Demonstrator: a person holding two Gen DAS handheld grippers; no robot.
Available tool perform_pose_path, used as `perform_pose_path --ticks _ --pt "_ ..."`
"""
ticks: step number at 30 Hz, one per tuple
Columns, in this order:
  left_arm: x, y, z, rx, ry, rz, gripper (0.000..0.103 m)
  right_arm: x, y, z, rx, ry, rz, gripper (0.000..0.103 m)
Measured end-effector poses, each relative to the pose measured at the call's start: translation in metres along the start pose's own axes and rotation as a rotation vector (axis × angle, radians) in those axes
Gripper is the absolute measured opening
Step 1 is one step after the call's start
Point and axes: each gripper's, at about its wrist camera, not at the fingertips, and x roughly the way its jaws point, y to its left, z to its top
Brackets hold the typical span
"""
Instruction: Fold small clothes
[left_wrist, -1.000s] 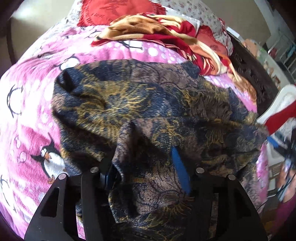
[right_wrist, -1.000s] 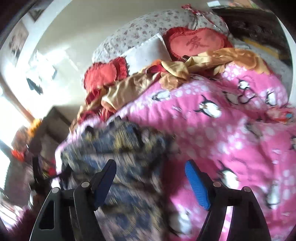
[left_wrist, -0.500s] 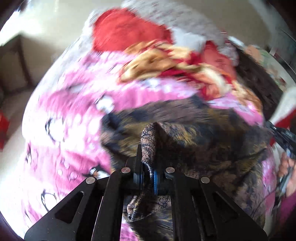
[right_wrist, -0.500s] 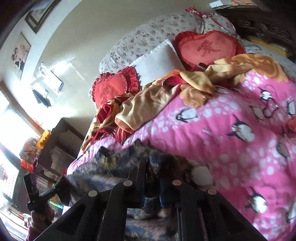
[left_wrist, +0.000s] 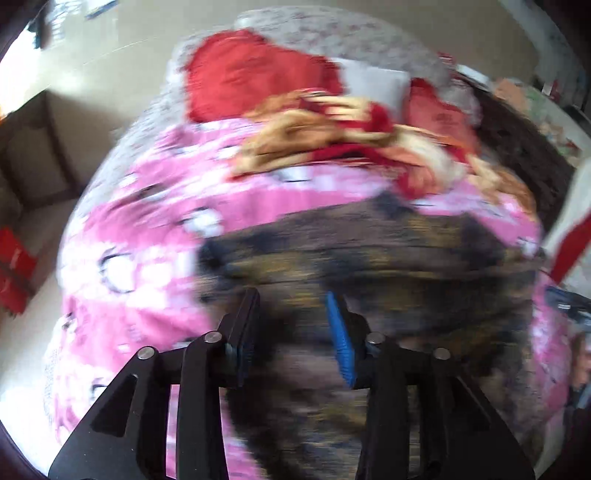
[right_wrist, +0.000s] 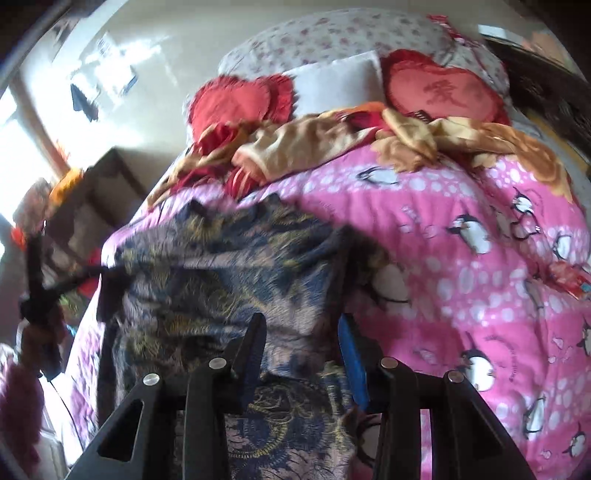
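Right wrist – patterned garment (right_wrist: 221, 266), crumpled, gripper (right_wrist: 301, 328) parted

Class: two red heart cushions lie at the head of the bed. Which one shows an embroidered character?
The smooth-faced heart cushion right of the white pillow in the right wrist view; the ruffled heart cushion on the left shows none.

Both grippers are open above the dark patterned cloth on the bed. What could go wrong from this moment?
1. The left gripper and right gripper have their jaws apart over the dark patterned garment, so a fold may slump open.
2. The pink penguin blanket lies directly under the garment; a low regrasp might pinch it too.
3. The left view is blurred, so aim may suffer.
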Motion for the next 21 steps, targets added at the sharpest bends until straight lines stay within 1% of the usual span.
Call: perform_pose_path --ticks 2,4,6,8,10,11,12,14,16,19,20,21 --pt "0.004 -0.029 0.001 0.068 0.004 -0.012 0.040 0.011 0.007 0.000 -0.025 -0.002 -0.009 0.039" --pt "0.014 -0.046 -0.001 0.107 0.018 -0.014 0.040 0.024 0.015 -0.003 -0.065 0.012 -0.049 0.039" --pt "0.033 -0.062 -0.005 0.130 0.066 -0.038 0.040 0.038 0.018 -0.015 -0.114 0.084 -0.103 0.038" --pt "0.054 -0.077 -0.010 0.143 0.116 -0.038 0.040 0.043 0.015 -0.028 -0.133 0.138 -0.134 0.036" --pt "0.070 -0.080 -0.016 0.136 0.156 -0.032 0.040 0.047 0.005 -0.044 -0.116 0.188 -0.128 0.035" --pt "0.077 -0.078 -0.020 0.124 0.167 -0.027 0.040 0.049 -0.001 -0.054 -0.107 0.227 -0.145 0.033" --pt "0.082 -0.078 -0.020 0.112 0.171 -0.025 0.040 0.048 -0.004 -0.061 -0.103 0.235 -0.140 0.033" --pt "0.082 -0.073 -0.021 0.083 0.167 -0.039 0.040 0.037 -0.008 -0.069 -0.097 0.220 -0.115 0.033" --pt "0.079 -0.069 -0.021 0.063 0.163 -0.058 0.040 0.020 -0.011 -0.066 -0.070 0.186 -0.099 0.033" --pt "0.078 -0.066 -0.021 0.069 0.170 -0.060 0.040 -0.012 -0.010 -0.048 -0.024 0.026 -0.023 0.033" --pt "0.080 -0.067 -0.021 0.071 0.175 -0.057 0.040 -0.016 -0.004 -0.040 -0.041 -0.011 -0.003 0.033" --pt "0.081 -0.067 -0.021 0.069 0.176 -0.053 0.040 -0.013 0.003 -0.034 -0.069 -0.014 -0.003 0.033"
